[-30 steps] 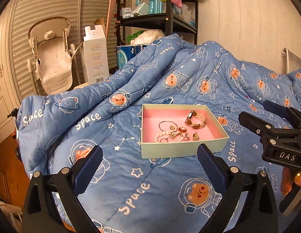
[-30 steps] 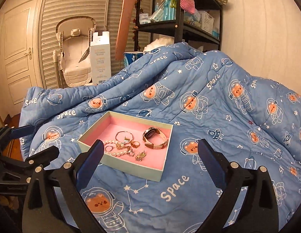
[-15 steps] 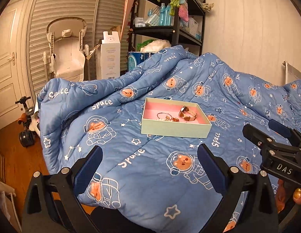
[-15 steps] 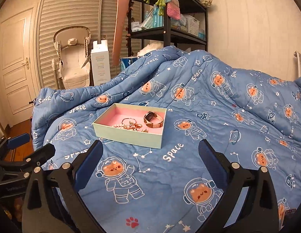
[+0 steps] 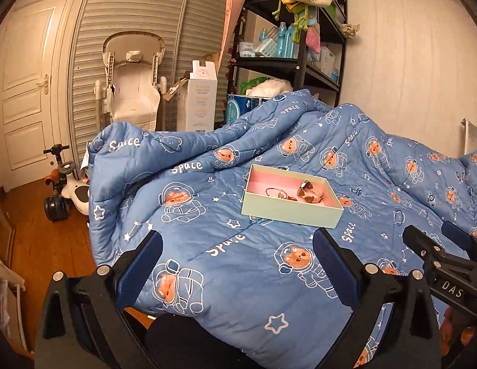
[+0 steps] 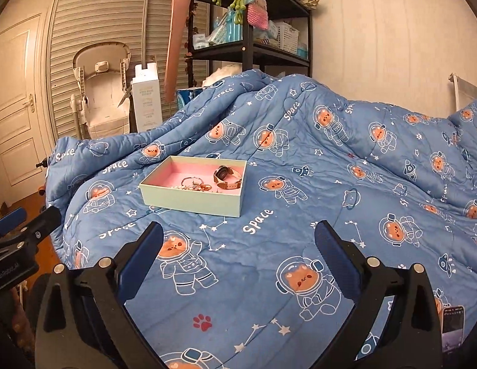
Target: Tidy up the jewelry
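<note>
A pale green box with a pink inside (image 5: 292, 212) (image 6: 192, 198) sits on the blue quilt. In it lie a watch with a rose-gold strap (image 5: 310, 191) (image 6: 227, 177), a thin bangle (image 5: 273, 191) (image 6: 191, 181) and several small gold pieces. My left gripper (image 5: 237, 256) is open and empty, well back from the box near the bed's edge. My right gripper (image 6: 238, 244) is open and empty, also back from the box. The right gripper shows at the right edge of the left wrist view (image 5: 444, 250); the left gripper shows at the left edge of the right wrist view (image 6: 23, 224).
The blue space-print quilt (image 6: 330, 184) covers the bed. Beyond it stand a black shelf unit (image 5: 300, 46), a white carton (image 5: 203, 98), a baby seat (image 5: 134, 77) and a ride-on toy (image 5: 65, 190) on the wood floor. A phone (image 6: 452, 323) lies at the lower right.
Both grippers have pulled back and up from the box, which now looks smaller and farther. The floor and bed edge have come into view. Both stay open.
</note>
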Available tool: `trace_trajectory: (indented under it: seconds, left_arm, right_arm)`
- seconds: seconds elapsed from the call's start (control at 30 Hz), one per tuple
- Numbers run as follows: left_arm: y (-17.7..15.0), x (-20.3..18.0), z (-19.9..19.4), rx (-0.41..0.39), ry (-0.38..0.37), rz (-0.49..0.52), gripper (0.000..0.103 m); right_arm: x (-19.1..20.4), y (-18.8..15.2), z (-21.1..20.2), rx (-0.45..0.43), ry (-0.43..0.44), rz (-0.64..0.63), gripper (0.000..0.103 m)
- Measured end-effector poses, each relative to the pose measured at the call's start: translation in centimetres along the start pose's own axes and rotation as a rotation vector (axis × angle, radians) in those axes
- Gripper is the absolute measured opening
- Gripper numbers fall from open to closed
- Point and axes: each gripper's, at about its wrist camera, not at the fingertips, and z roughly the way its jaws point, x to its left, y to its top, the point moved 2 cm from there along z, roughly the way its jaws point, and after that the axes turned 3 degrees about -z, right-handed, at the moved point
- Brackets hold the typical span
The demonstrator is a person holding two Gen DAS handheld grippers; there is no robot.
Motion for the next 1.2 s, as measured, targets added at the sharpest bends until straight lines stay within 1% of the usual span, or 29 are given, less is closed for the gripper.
trace_trajectory:
  seconds: [0.17,0.3,0.5,0.87,1.2]
  left_arm:
    - [-0.07,-0.03,-0.15,0.004,-0.013,0.0,0.096]
    - [-0.09,0.01,-0.09,0.012,-0.002,-0.002,0.096]
    - [-0.2,0.05,-0.1,0.022,0.006,-0.006,0.096]
    - [-0.33,0.09,0.12,0.032,0.012,0.004,0.096]
    - [-0.65,-0.04,0.36,0.04,0.027,0.0,0.096]
  right_arm:
    - [0.19,0.14,-0.69,-0.028,-0.004,-0.012,0.097]
    - [0.08,0.12,-0.91,-0.038,-0.013,-0.01,0.097]
    - [-0.44,0.11,-0.64,-0.03,-0.023,0.014,0.097]
    - [-0.18,-0.13,-0.68,-0.035,-0.024,0.003,0.097]
    - [-0.48,-0.38,-0.37,-0.016,-0.036,0.013,0.097]
